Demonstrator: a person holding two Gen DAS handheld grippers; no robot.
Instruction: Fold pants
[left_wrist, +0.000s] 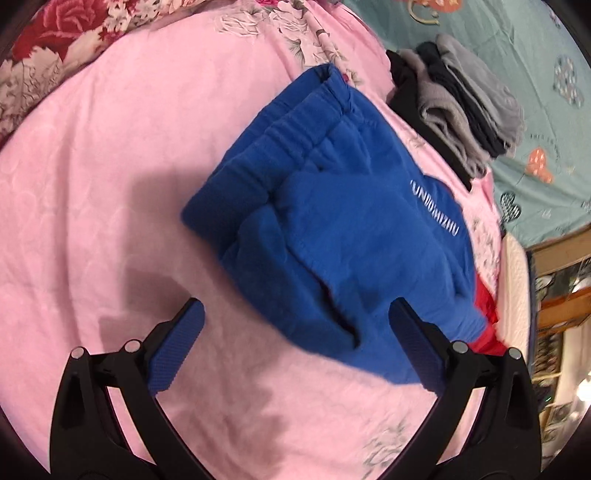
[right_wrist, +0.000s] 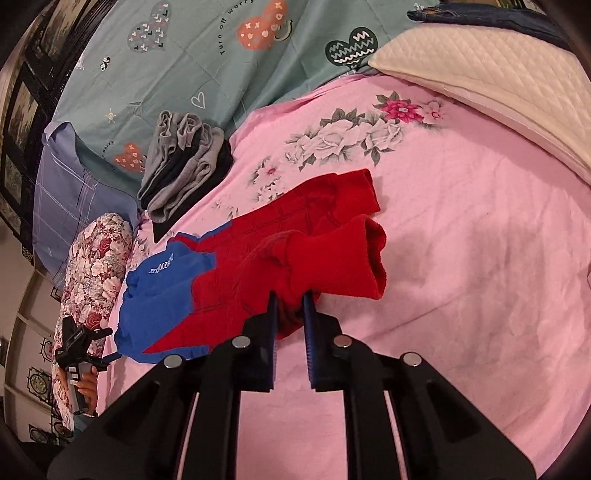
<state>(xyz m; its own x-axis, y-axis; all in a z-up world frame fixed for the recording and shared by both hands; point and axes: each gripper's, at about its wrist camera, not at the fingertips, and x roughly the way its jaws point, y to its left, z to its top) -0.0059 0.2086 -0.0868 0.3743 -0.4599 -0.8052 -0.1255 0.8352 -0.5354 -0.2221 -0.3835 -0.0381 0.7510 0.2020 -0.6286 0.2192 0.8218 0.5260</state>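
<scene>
One pair of blue-and-red pants (right_wrist: 236, 273) lies on the pink floral bedspread (right_wrist: 461, 258), its long axis running from the blue waistband (left_wrist: 295, 122) to two red leg cuffs (right_wrist: 373, 258) at the opposite end. The left tongs (left_wrist: 295, 306) are spread wide and hold nothing, hovering over the blue upper part, with the fabric's edge between the two pads. The right tongs (right_wrist: 290, 295) are nearly closed, pinching red fabric near the cuffs. One stack of folded grey and dark garments (right_wrist: 184, 162) sits beyond the pants, beside the teal sheet (right_wrist: 203, 55).
</scene>
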